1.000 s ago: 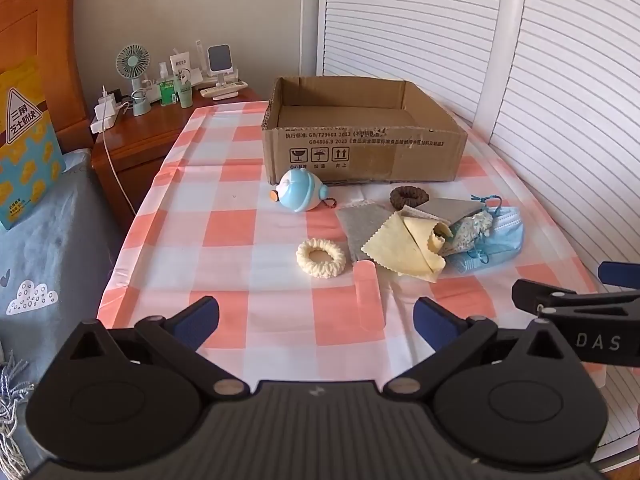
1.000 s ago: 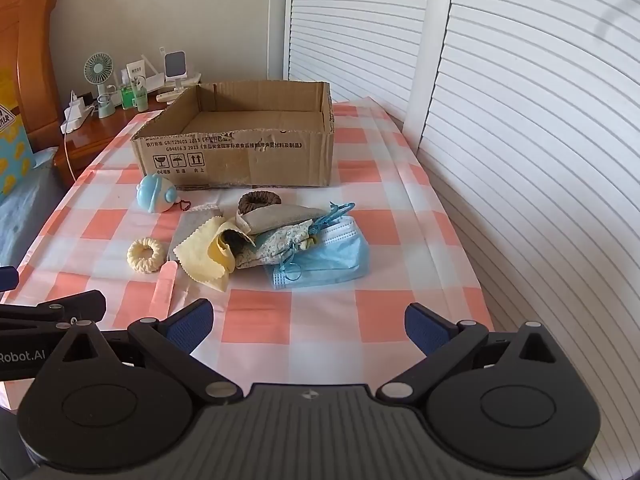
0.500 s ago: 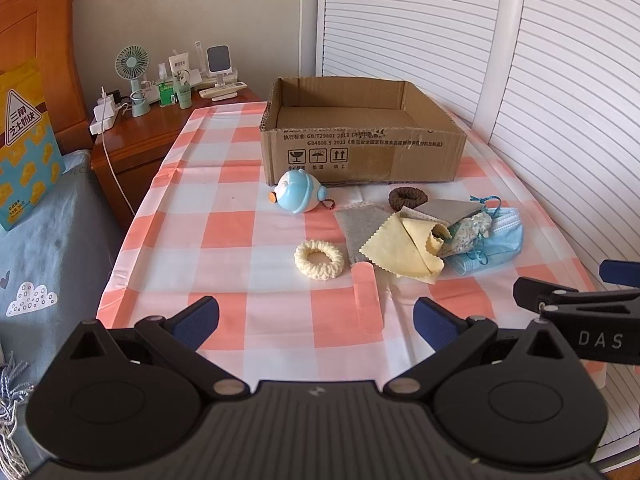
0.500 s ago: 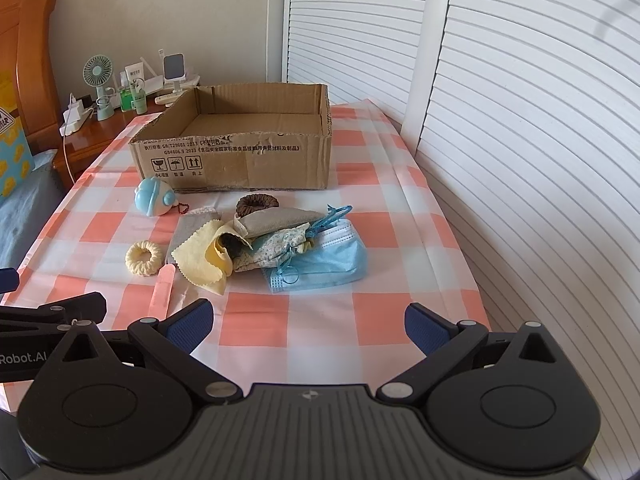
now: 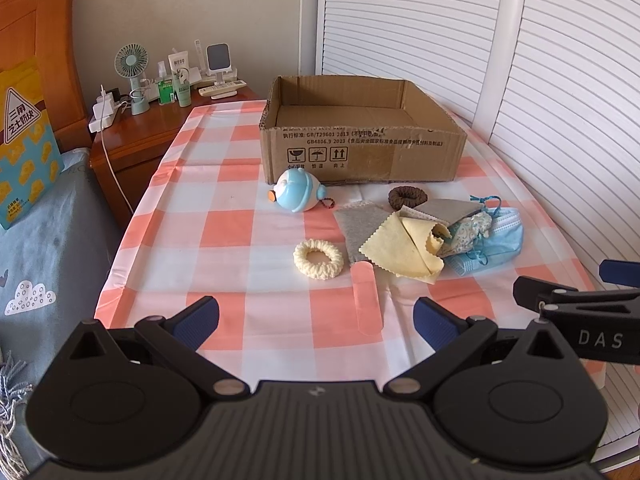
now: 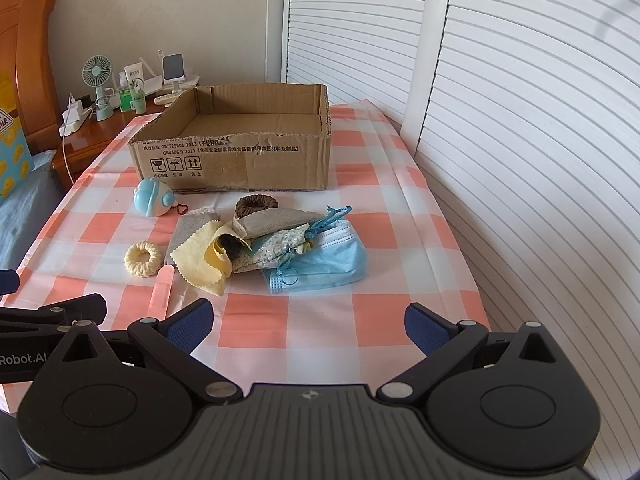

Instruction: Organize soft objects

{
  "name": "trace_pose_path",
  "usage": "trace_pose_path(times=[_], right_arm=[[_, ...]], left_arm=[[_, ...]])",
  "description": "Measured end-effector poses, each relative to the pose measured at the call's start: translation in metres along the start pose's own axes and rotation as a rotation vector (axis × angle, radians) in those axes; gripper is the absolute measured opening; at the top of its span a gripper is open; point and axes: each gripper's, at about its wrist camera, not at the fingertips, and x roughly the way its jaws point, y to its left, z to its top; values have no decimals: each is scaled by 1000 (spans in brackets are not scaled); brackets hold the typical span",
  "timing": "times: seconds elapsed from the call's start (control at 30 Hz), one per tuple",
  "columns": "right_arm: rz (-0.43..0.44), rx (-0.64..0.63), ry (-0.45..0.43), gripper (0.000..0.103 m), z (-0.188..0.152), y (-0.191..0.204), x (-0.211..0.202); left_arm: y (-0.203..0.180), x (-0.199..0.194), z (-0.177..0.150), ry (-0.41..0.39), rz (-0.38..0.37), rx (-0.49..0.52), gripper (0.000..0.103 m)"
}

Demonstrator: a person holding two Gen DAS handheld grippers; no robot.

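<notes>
An open, empty cardboard box stands at the far end of the checked tablecloth. In front of it lie a blue round plush toy, a brown scrunchie, a cream scrunchie, a grey cloth, a yellow cloth, a floral pouch and a blue face mask. My left gripper and right gripper are both open and empty above the near table edge.
A pink strip lies on the cloth near the yellow cloth. A wooden nightstand with a small fan and bottles stands at the left, beside a bed. White louvred doors line the right side.
Both grippers have edged slightly forward towards the pile. The objects on the table have not moved.
</notes>
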Motion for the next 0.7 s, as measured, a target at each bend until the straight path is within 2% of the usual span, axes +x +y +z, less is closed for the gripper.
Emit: trace_pose_path(times=[0.7], right_arm=[[4, 1, -7, 103, 2, -3, 1]], left_arm=[[-6, 1, -1, -2, 8, -2, 102]])
